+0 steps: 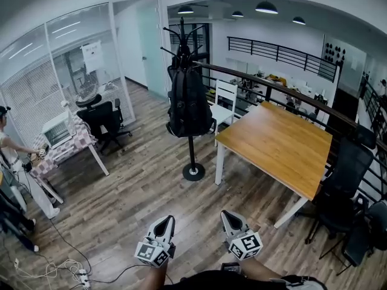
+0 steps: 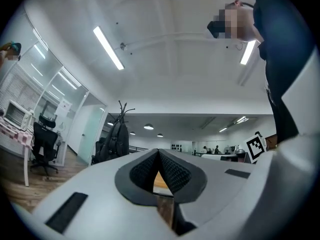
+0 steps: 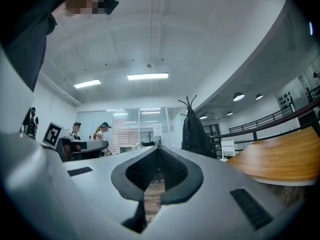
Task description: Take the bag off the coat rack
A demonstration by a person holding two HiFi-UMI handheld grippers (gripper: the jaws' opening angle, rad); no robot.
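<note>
A black backpack (image 1: 188, 104) hangs on a black coat rack (image 1: 193, 162) that stands on the wooden floor in the middle of the head view. The same backpack (image 2: 114, 140) shows far off at the left of the left gripper view, and the backpack (image 3: 196, 135) appears right of centre in the right gripper view. My left gripper (image 1: 163, 223) and my right gripper (image 1: 228, 217) are held low at the bottom of the head view, well short of the rack. Both are shut with nothing between their jaws, tips pointing toward the rack.
A wooden table (image 1: 278, 144) with white legs stands right of the rack, a white chair (image 1: 224, 101) behind it, and black office chairs (image 1: 344, 186) at the far right. At the left is a small covered desk (image 1: 60, 147), a person (image 1: 9, 156) and cables (image 1: 60, 270) on the floor.
</note>
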